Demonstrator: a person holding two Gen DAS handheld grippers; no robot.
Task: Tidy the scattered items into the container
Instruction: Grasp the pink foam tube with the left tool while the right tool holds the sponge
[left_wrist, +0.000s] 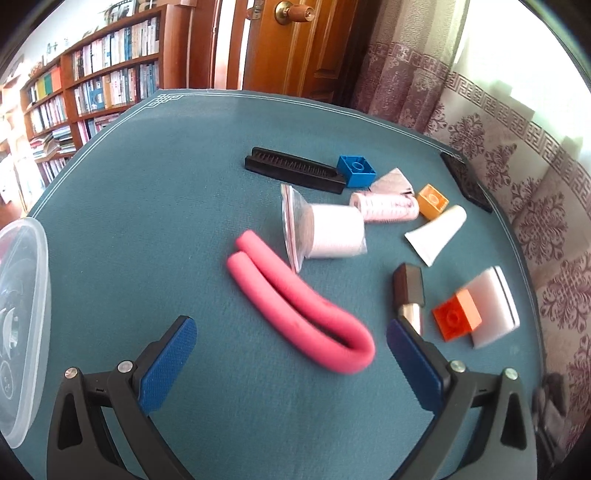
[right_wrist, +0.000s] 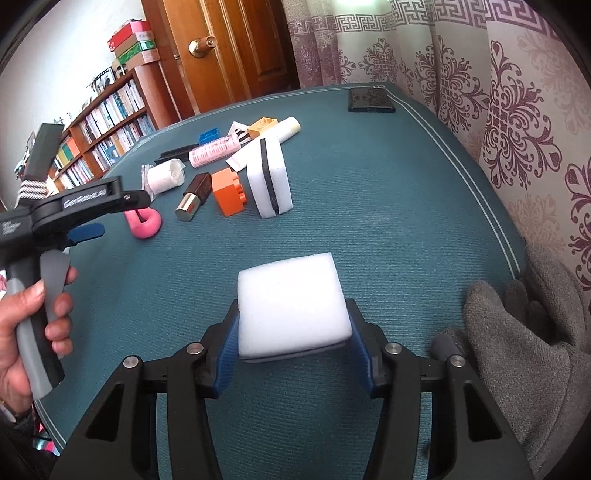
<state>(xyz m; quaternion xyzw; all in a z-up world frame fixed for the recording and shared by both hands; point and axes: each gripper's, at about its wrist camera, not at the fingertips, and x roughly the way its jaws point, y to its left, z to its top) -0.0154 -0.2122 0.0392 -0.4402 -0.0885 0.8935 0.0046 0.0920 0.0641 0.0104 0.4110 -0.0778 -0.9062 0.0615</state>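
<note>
Your right gripper (right_wrist: 293, 354) is clamped on the white sponge (right_wrist: 291, 310), well apart from the container (left_wrist: 22, 332); soft, light, grip mid-sides gently. Left gripper (left_wrist: 291, 350) spread, empty, near the pink foam tube (left_wrist: 295, 299).

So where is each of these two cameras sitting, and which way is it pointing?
Left wrist: on the left gripper, looking forward over the pink foam tube toward the door; only its own open jaws show.
Right wrist: on the right gripper, jaws shut on a white sponge; the left hand shows.
Shared: the tube, orange brick, teal table.
</note>
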